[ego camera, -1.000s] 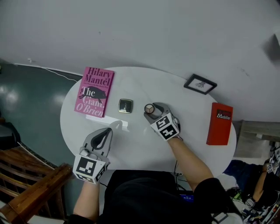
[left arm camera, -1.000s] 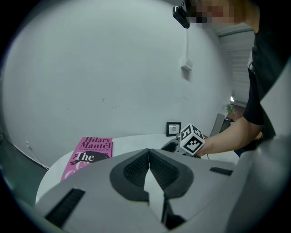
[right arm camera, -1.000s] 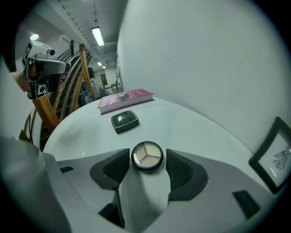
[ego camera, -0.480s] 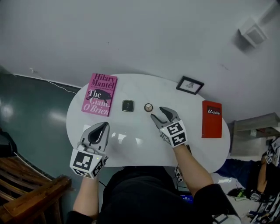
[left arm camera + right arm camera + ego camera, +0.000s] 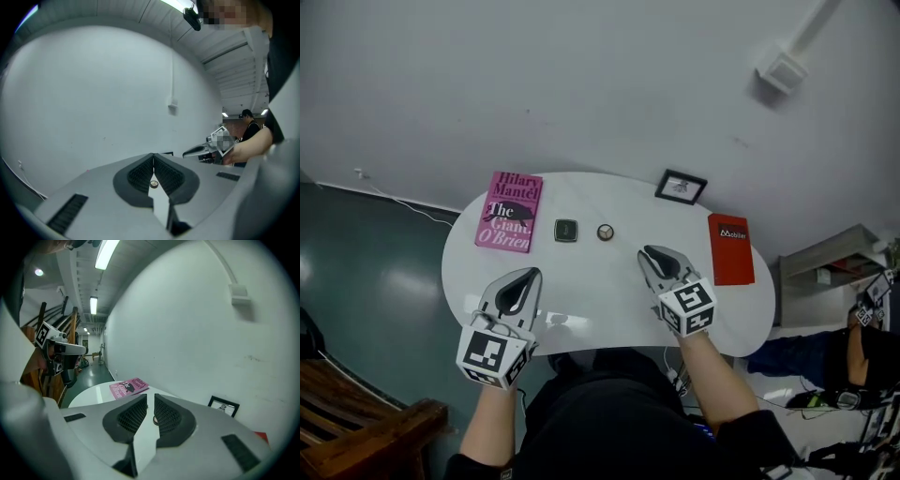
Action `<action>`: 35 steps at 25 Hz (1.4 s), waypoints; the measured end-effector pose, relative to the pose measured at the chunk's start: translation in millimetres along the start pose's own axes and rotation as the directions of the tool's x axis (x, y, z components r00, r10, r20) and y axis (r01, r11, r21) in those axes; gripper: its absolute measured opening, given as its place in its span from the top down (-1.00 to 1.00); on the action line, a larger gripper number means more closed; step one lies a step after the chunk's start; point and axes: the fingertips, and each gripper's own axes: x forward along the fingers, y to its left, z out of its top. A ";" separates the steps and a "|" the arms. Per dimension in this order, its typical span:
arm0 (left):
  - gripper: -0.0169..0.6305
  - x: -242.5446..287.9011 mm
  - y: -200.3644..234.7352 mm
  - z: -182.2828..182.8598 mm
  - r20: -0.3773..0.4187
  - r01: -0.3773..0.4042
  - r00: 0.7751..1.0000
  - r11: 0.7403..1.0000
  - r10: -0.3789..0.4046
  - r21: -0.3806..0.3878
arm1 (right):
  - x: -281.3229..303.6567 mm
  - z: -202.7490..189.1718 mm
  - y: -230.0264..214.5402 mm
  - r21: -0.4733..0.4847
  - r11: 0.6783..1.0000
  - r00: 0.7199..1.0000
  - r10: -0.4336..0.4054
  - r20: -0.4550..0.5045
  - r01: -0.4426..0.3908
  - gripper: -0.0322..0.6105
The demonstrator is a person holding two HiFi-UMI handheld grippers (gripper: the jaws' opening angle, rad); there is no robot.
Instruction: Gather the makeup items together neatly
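While over near edge of white table (image 5: 609, 309), well short of pink book (image 5: 508, 211): L gripper (image 5: 528, 276) w/ jaws pressed together, empty; R gripper (image 5: 650, 252) w/ jaws just been closing, now down to a slim gap, nothing btwn. Further out, just right of book, side by side but apart: square dark compact (image 5: 566, 230), then round compact (image 5: 606, 232). Well right of book: red booklet (image 5: 730, 248); furthest back, framed pic (image 5: 681, 187).

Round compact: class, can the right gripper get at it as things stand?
Probably yes: only bare table separates the right gripper from the round compact. Its jaws, just closed further on nothing, must reopen.
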 end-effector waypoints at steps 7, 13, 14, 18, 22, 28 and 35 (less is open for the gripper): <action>0.91 2.4 -26.4 14.7 0.004 0.000 1.000 1.000 0.000 0.019 | -57.6 13.0 -21.9 0.057 0.998 0.996 -0.025 0.081 0.020 0.77; 0.91 30.6 -68.8 15.9 -0.013 0.018 1.000 0.999 -0.017 0.028 | -111.6 8.2 -49.9 0.072 0.997 0.991 -0.026 0.130 0.016 0.77; 0.91 37.5 -77.7 16.6 -0.017 0.028 0.999 0.999 -0.027 0.027 | -119.7 3.6 -56.5 0.070 0.997 0.991 -0.040 0.130 0.031 0.77; 0.91 60.6 -114.8 19.5 -0.032 0.079 0.996 0.996 -0.078 0.039 | -143.5 -28.9 -82.9 0.092 0.992 0.991 -0.097 0.088 0.089 0.77; 0.91 79.6 -148.4 16.5 -0.067 0.139 0.988 0.990 -0.137 0.026 | -156.8 -65.9 -101.6 0.151 0.983 0.992 -0.113 0.047 0.105 0.76; 0.91 105.1 -196.3 -2.4 -0.140 0.226 0.965 0.974 -0.223 0.003 | -167.5 -113.9 -113.7 0.212 0.972 0.994 -0.107 -0.012 0.107 0.76; 0.91 129.7 -228.5 -29.7 -0.220 0.279 0.936 0.960 -0.275 -0.010 | -166.6 -172.9 -115.5 0.275 0.956 0.993 -0.080 -0.091 0.102 0.67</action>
